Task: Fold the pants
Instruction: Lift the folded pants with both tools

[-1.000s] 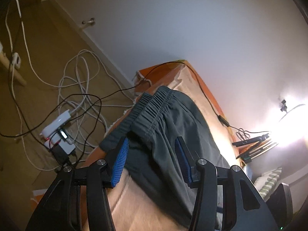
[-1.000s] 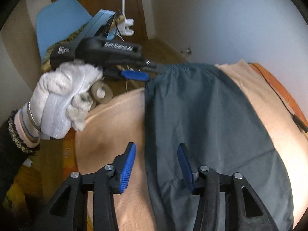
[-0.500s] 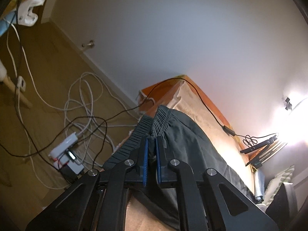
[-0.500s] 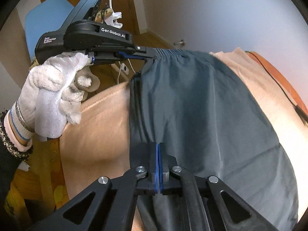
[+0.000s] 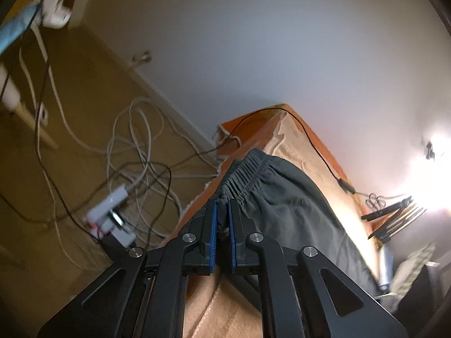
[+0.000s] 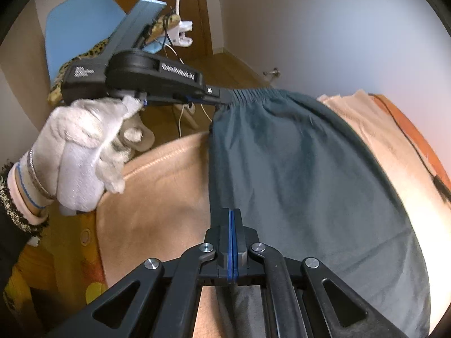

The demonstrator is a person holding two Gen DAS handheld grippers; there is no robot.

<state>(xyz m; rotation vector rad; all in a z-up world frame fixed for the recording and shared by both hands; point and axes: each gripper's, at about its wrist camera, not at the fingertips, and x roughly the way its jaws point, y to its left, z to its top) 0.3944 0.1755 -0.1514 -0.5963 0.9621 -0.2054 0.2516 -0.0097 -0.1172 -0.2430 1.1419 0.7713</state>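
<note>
Right wrist view: right gripper (image 6: 231,222) clamped on near left edge of dark pants (image 6: 304,169); left gripper (image 6: 220,97) easing slightly, elastic waistband (image 5: 245,174) between pads, far end. Long axis near-to-far along bed (image 6: 157,197).

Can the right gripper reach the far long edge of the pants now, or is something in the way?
Probably not yet: the right gripper is shut on the near edge of the pants. Nothing lies on the cloth between, so it looks free once released.
</note>
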